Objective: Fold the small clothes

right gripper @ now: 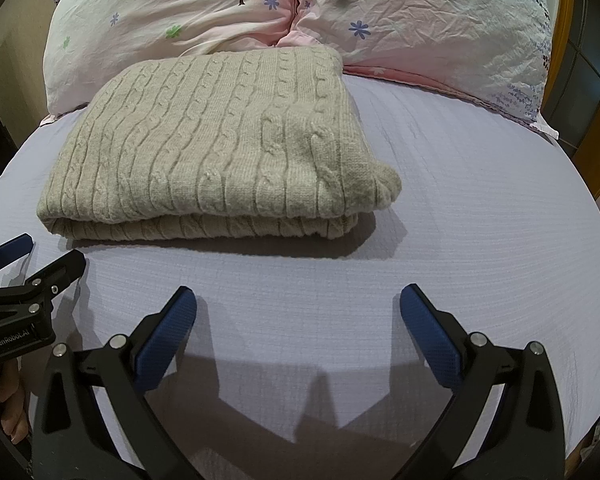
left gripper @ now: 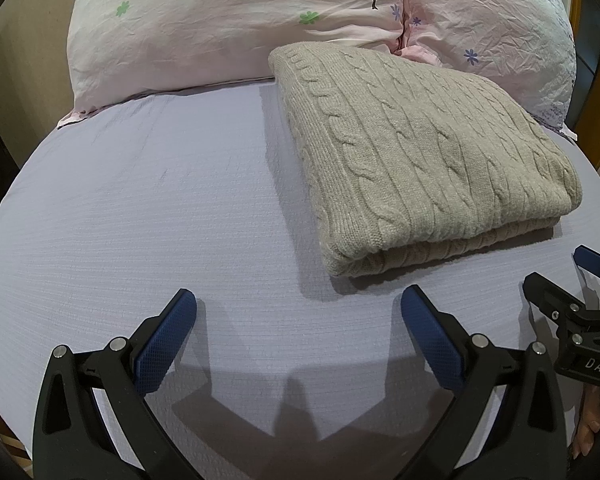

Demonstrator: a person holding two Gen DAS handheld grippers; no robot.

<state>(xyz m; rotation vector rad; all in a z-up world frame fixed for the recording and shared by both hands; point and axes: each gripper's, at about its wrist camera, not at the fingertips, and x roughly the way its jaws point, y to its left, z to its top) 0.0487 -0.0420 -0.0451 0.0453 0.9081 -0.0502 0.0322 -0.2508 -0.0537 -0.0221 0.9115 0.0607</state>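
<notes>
Before both spread tools [left gripper: 298, 304] [right gripper: 298, 302], bare sheet [left gripper: 140, 208].

Both views sit low over the lilac bed sheet [left gripper: 140, 208], looking forward along their own fingers toward the pillows [left gripper: 228, 20] at the head of the bed. The left wrist view stands left of the folded beige sweater [left gripper: 420, 152], near its front edge, so the sweater lies right of centre; the right wrist view stands right of the same sweater [right gripper: 220, 140], equally near. They share the sweater, the pillows behind it and the sheet before it
</notes>
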